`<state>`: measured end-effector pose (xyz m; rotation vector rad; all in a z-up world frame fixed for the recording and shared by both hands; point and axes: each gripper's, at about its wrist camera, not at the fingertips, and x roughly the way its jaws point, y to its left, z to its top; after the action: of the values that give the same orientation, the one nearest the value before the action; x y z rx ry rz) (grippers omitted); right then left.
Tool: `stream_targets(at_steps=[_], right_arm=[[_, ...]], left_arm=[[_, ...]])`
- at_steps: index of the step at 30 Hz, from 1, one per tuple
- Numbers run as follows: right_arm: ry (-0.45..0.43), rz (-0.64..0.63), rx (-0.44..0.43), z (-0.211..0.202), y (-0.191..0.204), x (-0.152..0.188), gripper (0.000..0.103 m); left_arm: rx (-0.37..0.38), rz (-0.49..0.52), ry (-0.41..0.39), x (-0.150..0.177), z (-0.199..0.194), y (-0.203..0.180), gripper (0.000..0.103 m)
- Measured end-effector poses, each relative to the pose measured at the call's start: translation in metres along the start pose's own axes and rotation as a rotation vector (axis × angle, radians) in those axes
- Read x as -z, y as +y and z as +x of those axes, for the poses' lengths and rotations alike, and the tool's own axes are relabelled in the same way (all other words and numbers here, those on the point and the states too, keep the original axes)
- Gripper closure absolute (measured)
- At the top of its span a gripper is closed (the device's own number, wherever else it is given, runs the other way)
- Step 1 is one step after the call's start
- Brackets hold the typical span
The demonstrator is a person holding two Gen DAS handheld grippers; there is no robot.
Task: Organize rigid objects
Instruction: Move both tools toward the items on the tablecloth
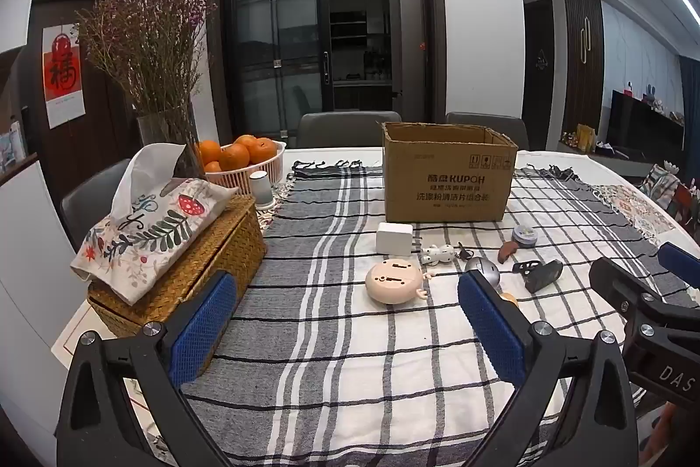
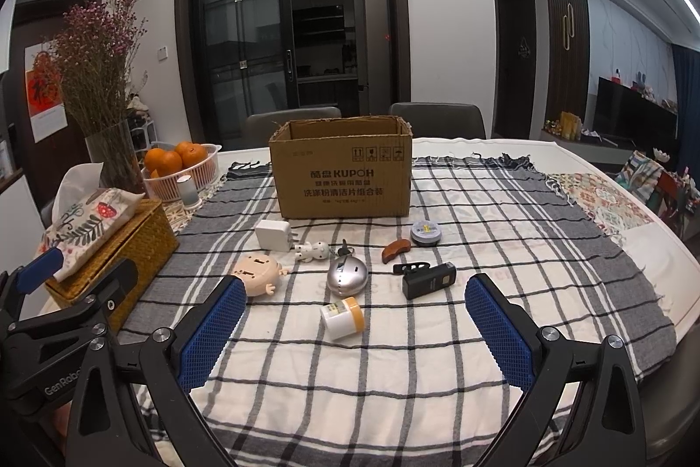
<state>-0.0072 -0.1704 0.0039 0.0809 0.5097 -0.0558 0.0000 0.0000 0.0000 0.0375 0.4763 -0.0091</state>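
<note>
Both the left gripper (image 1: 345, 329) and right gripper (image 2: 356, 329) hover with blue pads spread wide, holding nothing. Small items lie at centre frame on the checked cloth (image 2: 481, 222): a white charger (image 2: 272, 234), silver round timer (image 2: 347, 276), and black rectangular device (image 2: 428, 281). Behind them stands an open brown cardboard box (image 2: 343, 173). A woven wicker tissue box (image 2: 127, 244) sits at left.

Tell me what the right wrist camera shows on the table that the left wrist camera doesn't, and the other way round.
Only the right wrist view shows the whole small white jar with the yellow lid; in the left view it is almost wholly hidden behind a finger.

Only the left wrist view shows the whole red paper wall hanging; in the right view it is partly hidden behind the dried flowers.

Both show the open brown cardboard box, the white square charger, the round silver metal timer and the woven straw tissue box.
</note>
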Motion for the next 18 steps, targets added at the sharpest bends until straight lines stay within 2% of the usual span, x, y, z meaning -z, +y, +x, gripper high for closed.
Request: stream_targets(at_steps=[18], right_arm=[[0.000,0.000,0.001,-0.0001,0.0002,0.0005,0.001]], left_arm=[[0.003,0.000,0.007,0.0020,0.0023,0.0010,0.000]])
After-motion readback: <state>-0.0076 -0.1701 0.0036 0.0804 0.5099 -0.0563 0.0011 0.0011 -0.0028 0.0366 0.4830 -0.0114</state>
